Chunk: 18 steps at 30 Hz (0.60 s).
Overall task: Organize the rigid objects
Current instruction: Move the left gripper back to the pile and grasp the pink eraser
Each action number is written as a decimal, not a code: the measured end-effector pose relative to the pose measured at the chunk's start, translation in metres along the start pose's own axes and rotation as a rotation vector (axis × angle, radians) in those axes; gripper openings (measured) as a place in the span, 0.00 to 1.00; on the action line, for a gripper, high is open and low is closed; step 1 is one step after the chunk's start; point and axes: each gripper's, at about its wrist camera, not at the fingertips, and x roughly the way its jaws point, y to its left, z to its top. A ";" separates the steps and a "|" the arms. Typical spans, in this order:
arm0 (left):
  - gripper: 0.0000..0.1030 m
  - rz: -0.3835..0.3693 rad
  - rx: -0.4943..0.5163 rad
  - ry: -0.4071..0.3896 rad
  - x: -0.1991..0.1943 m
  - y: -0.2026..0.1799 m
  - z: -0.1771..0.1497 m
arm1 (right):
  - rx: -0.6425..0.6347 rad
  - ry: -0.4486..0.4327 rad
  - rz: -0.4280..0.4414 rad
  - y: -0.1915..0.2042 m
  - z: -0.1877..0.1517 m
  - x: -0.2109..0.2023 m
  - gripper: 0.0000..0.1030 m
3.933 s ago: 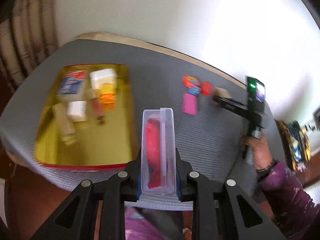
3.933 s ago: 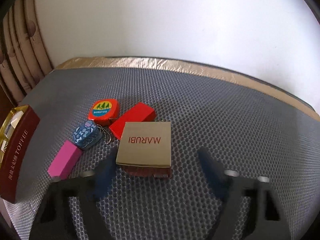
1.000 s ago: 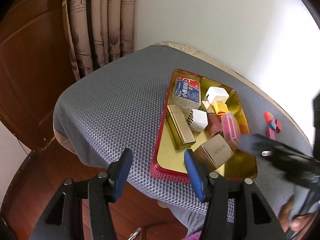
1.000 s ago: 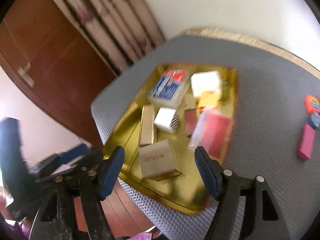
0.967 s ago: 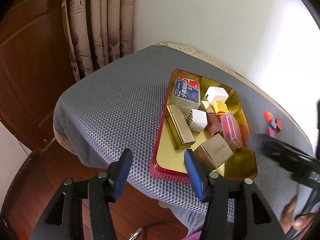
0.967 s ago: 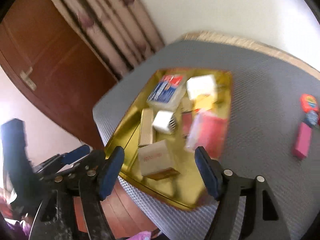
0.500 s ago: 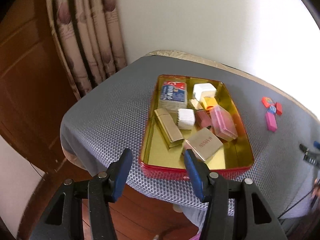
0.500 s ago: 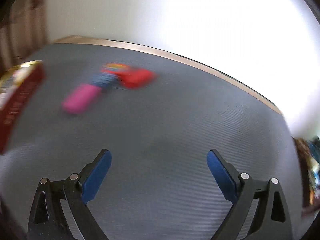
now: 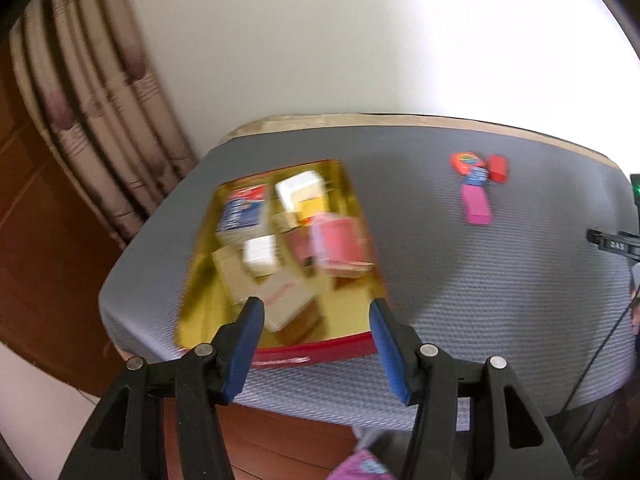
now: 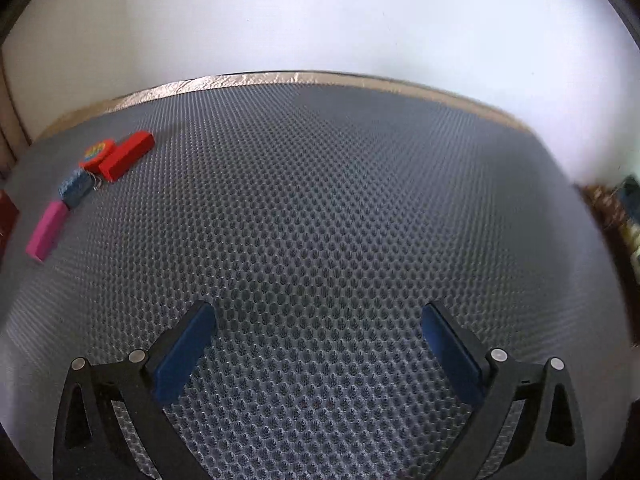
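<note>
A gold tin with a red rim (image 9: 344, 346) lies on the grey mesh table and holds several small boxes, among them a tan box (image 9: 282, 300) and a clear pink case (image 9: 338, 240). My left gripper (image 9: 316, 344) is open and empty, above the tin's near edge. A pink block (image 9: 476, 204) (image 10: 46, 230), a blue keychain (image 9: 476, 176) (image 10: 76, 188), an orange-red round tape (image 9: 462, 160) (image 10: 96, 152) and a red block (image 9: 498, 168) (image 10: 126, 154) lie loose to the right of the tin. My right gripper (image 10: 318, 336) is open and empty over bare mesh, well right of them.
A curtain (image 9: 92, 120) and a wooden door (image 9: 36, 240) stand left of the table. A white wall runs behind the table's far edge (image 10: 300, 78). The right gripper's body (image 9: 616, 244) shows at the right edge of the left wrist view. Clutter (image 10: 624, 208) lies off the right.
The left wrist view has swung right and closer to the tin, with blur. The right wrist view has steadied over the bare mesh; the loose items sit farther left in it.
</note>
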 end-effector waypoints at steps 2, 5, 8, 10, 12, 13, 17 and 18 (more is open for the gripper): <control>0.54 -0.036 0.018 0.015 0.004 -0.017 0.007 | 0.004 -0.005 0.006 -0.002 0.002 -0.001 0.99; 0.54 -0.115 0.035 0.053 0.010 -0.041 0.020 | -0.006 -0.010 -0.004 0.000 0.002 -0.002 0.99; 0.54 -0.193 0.036 0.096 0.023 -0.063 0.036 | -0.003 -0.018 0.012 0.004 0.001 -0.008 0.99; 0.54 -0.224 0.034 0.128 0.035 -0.076 0.047 | -0.004 -0.027 0.026 0.003 0.000 -0.010 0.99; 0.54 -0.257 0.038 0.157 0.049 -0.090 0.058 | -0.006 -0.035 0.037 -0.002 -0.001 -0.013 0.99; 0.54 -0.267 0.047 0.168 0.057 -0.098 0.064 | -0.006 -0.039 0.042 0.003 0.000 -0.018 0.99; 0.54 -0.317 0.074 0.195 0.088 -0.125 0.087 | -0.002 -0.053 0.059 0.002 -0.001 -0.025 0.99; 0.54 -0.333 0.075 0.204 0.095 -0.129 0.091 | 0.000 -0.055 0.061 -0.003 -0.002 -0.028 0.99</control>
